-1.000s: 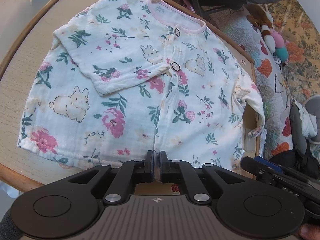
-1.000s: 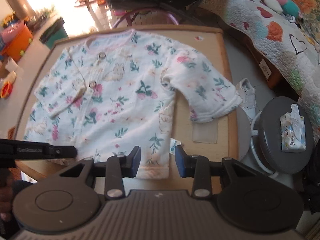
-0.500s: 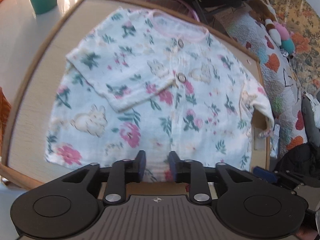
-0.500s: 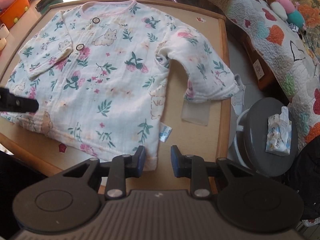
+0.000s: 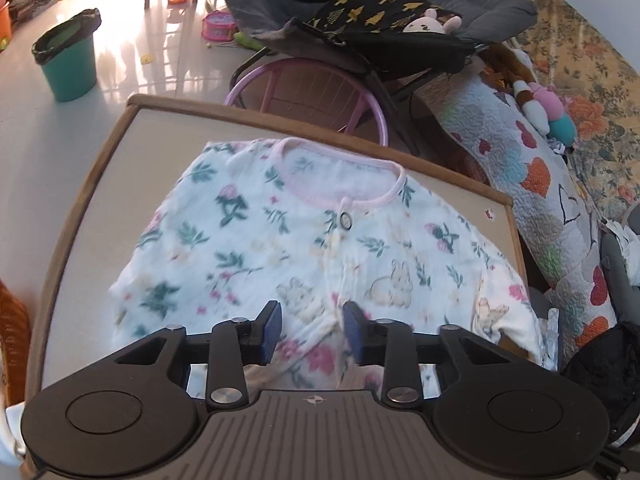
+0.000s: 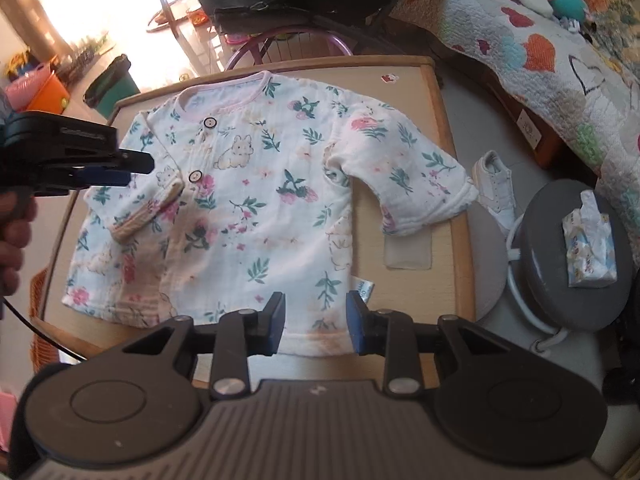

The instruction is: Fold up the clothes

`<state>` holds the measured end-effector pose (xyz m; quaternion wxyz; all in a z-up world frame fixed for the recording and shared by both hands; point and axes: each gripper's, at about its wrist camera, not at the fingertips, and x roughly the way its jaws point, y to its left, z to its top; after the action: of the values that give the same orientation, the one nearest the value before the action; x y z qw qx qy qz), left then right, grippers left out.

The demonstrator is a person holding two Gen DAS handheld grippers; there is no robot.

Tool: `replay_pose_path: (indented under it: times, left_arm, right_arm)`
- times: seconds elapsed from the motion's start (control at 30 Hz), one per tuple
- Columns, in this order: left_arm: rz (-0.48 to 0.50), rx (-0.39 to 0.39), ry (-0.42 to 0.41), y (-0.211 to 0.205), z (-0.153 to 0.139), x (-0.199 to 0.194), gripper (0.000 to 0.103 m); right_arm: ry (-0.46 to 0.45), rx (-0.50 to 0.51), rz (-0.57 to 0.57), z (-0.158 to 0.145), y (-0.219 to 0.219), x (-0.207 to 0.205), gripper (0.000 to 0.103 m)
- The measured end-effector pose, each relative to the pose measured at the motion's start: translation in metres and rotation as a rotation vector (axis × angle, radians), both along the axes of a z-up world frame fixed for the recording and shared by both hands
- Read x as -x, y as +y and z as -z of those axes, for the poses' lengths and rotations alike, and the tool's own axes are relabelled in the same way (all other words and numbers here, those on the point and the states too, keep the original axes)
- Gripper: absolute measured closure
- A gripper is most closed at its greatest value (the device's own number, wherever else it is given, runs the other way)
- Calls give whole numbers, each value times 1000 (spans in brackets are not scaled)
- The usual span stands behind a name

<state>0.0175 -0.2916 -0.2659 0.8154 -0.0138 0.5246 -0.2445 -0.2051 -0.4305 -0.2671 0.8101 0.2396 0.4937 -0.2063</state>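
A: Where is the little top (image 6: 256, 208) right now?

B: It lies flat on the table (image 6: 448, 184), front side up. The pink neck edge is at the far side and the bottom hem is close to you. One sleeve (image 6: 148, 204) is folded in over the chest, near the two buttons. The other sleeve (image 6: 416, 184) sticks out to the side, with its cuff near the table's edge.

A: What is your left gripper (image 5: 312, 332) doing?

B: Its jaws are partly apart and closing a bit. In the left wrist view the cloth shows between them, but you can't tell if the pads touch it. From the right wrist view your left gripper (image 6: 108, 168) hangs over the folded sleeve side, with your hand (image 6: 14, 236) behind it.

A: And your right gripper (image 6: 316, 328)?

B: Its jaws are partly apart too, and opening a little. The hem shows in the gap between them, but the pads don't press on it. It holds nothing.

A: What else is near?

B: A pack of tissues (image 6: 590, 248) sits on a round grey stool (image 6: 560, 304) beside the table. A white shoe (image 6: 494, 188) is on the floor. A green bin (image 5: 68, 62) stands farther off.
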Motion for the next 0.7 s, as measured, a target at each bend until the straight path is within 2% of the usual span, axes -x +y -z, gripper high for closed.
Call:
replay_pose_path:
  times: [0.37, 0.7]
  left_arm:
    - [47, -97, 19, -30, 25, -5, 70]
    - [26, -113, 28, -29, 34, -9, 94]
  right_arm:
    - [20, -48, 50, 18, -4, 4, 69]
    - [35, -56, 44, 25, -3, 3, 69]
